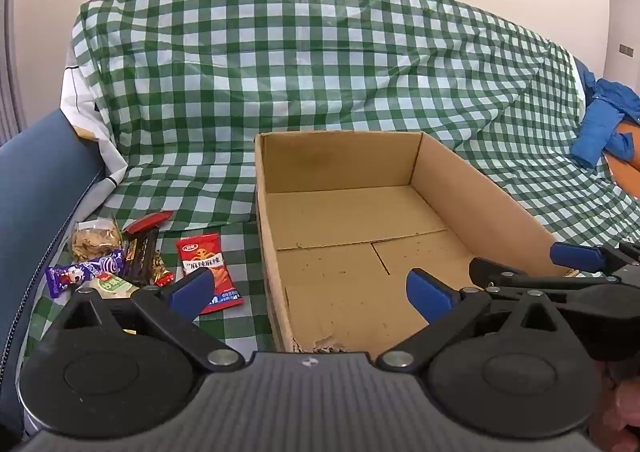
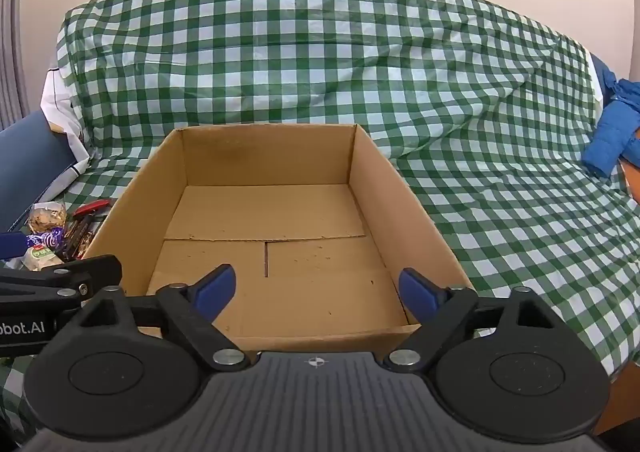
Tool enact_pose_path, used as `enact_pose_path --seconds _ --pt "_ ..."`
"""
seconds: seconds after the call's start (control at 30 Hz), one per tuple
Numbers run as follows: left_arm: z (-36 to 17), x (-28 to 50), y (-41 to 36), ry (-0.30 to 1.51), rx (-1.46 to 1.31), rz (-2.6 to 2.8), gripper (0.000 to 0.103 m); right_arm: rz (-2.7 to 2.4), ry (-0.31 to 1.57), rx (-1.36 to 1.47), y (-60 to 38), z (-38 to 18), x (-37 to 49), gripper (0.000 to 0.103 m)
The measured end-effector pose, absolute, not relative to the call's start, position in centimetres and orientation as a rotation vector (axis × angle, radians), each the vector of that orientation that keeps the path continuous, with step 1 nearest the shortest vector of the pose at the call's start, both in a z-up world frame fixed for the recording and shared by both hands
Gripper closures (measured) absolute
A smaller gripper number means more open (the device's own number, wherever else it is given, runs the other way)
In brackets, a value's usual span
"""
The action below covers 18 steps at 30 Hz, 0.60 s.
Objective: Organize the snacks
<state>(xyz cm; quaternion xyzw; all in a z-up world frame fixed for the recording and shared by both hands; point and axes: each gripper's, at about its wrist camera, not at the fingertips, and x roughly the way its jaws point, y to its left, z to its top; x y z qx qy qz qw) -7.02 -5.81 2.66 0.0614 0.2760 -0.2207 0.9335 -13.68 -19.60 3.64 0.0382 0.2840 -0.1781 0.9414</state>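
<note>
An open, empty cardboard box (image 1: 280,272) sits on the green checked cloth; it also shows in the right wrist view (image 2: 372,179). Left of it lies a pile of snacks: a red packet (image 1: 208,264), a purple wrapper (image 1: 86,270), a dark bar (image 1: 140,256), a clear bag of crisps (image 1: 94,238) and a green-white pack (image 1: 112,286). The pile also shows in the right wrist view (image 2: 52,236). My left gripper (image 1: 310,292) is open and empty over the box's near left edge. My right gripper (image 2: 316,292) is open and empty over the box's near edge.
The checked cloth (image 1: 304,63) covers a sofa back and seat. A blue jacket (image 1: 604,119) lies at the right on an orange surface. A dark blue cushion (image 1: 36,179) stands at the left. A wall is behind.
</note>
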Motion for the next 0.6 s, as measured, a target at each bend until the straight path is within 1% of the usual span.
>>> enact_pose_path --seconds 0.53,0.6 --pt "2.5 -7.3 -5.9 0.559 0.123 -0.459 0.001 -0.354 0.571 0.122 -18.7 4.0 -13.6 0.016" --pt "2.4 -7.3 -5.9 0.559 0.124 -0.461 0.001 -0.351 0.570 0.134 -19.8 3.5 -13.8 0.016"
